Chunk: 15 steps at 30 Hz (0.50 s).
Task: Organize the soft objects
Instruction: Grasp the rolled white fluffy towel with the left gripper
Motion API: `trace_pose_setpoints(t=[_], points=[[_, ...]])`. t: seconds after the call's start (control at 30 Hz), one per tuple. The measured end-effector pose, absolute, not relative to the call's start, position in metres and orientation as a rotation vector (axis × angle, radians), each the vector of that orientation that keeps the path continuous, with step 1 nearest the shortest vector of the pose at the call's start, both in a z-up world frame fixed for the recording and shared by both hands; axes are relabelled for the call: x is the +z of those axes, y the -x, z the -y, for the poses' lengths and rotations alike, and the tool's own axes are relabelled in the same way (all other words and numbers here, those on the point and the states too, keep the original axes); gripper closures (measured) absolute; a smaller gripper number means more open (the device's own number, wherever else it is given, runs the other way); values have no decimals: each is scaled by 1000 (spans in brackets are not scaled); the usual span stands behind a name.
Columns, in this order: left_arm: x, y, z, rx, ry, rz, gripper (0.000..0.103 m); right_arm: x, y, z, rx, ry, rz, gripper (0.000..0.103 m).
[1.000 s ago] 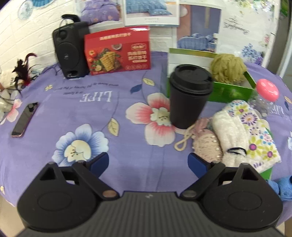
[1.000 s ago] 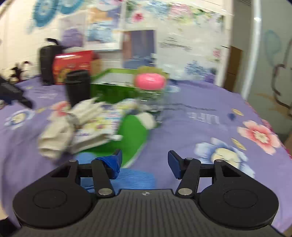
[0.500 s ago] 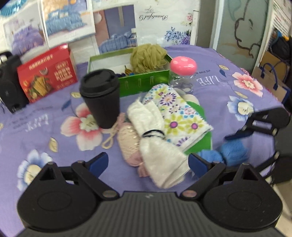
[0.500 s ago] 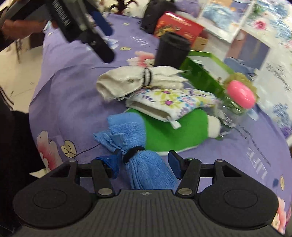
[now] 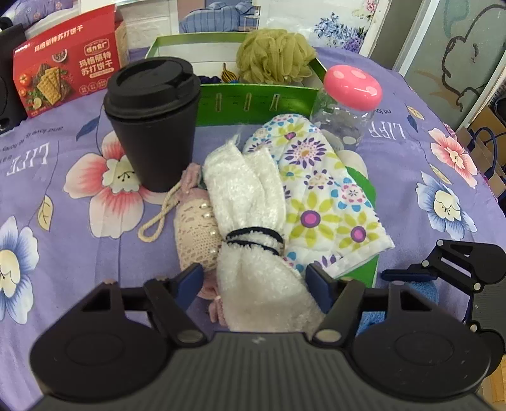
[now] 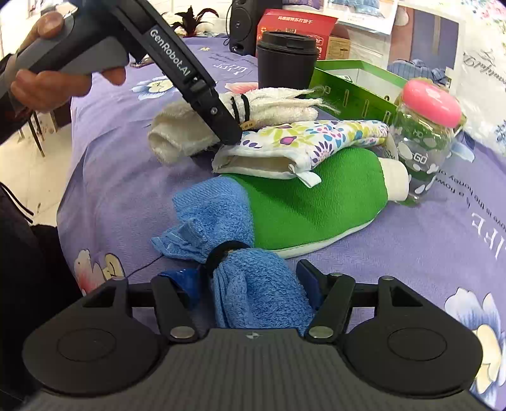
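Observation:
A white towel roll (image 5: 249, 221) bound with a black band lies on the purple cloth, also seen in the right wrist view (image 6: 196, 123). My left gripper (image 5: 254, 281) has its fingers on both sides of the roll's near end, touching it. A blue towel roll (image 6: 249, 284) bound with a black band sits between the fingers of my right gripper (image 6: 253, 284), which press its sides. A floral mitt (image 5: 322, 196) lies on a green mitt (image 6: 316, 205). A pink lace pouch (image 5: 194, 230) lies left of the white roll. A green mesh puff (image 5: 275, 55) sits in the green box (image 5: 253, 101).
A black lidded cup (image 5: 151, 123) stands just behind the pouch. A clear jar with a pink lid (image 5: 348, 104) stands right of the box. A red cracker box (image 5: 66, 69) and a black speaker (image 6: 243, 25) stand at the back. The table edge is near my grippers.
My left gripper swung right from the bare cloth to the white towel roll and narrowed around it. My right gripper moved in on the blue towel roll, whose end now sits between its fingers.

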State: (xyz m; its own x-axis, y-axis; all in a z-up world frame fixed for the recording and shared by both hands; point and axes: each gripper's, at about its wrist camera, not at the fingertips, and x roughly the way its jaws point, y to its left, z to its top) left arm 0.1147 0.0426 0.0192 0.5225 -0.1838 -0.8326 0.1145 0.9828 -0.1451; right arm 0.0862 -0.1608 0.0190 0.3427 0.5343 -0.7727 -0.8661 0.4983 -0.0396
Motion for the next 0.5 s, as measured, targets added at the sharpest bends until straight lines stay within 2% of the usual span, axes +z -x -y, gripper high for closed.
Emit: trace_pose_setpoints(t=[0.07, 0.1, 0.13, 0.17, 0.2, 0.27, 0.5], points=[[20, -114, -45, -181, 84, -1006, 38, 21, -84, 156, 947, 519, -781, 55], [20, -113, -46, -185, 91, -1005, 43, 23, -83, 155, 943, 523, -789, 57], [20, -112, -47, -186, 92, -1003, 47, 25, -82, 155, 941, 507, -796, 64], [21, -110, -48, -185, 85, -996, 62, 26, -81, 157, 940, 485, -802, 78], [22, -107, -49, -185, 79, -988, 72, 26, -79, 158, 939, 470, -810, 83], [26, -102, -54, -198, 105, -973, 74, 27, -73, 157, 917, 473, -816, 86], [71, -78, -80, -223, 165, -848, 74, 69, -63, 173, 875, 304, -762, 87]])
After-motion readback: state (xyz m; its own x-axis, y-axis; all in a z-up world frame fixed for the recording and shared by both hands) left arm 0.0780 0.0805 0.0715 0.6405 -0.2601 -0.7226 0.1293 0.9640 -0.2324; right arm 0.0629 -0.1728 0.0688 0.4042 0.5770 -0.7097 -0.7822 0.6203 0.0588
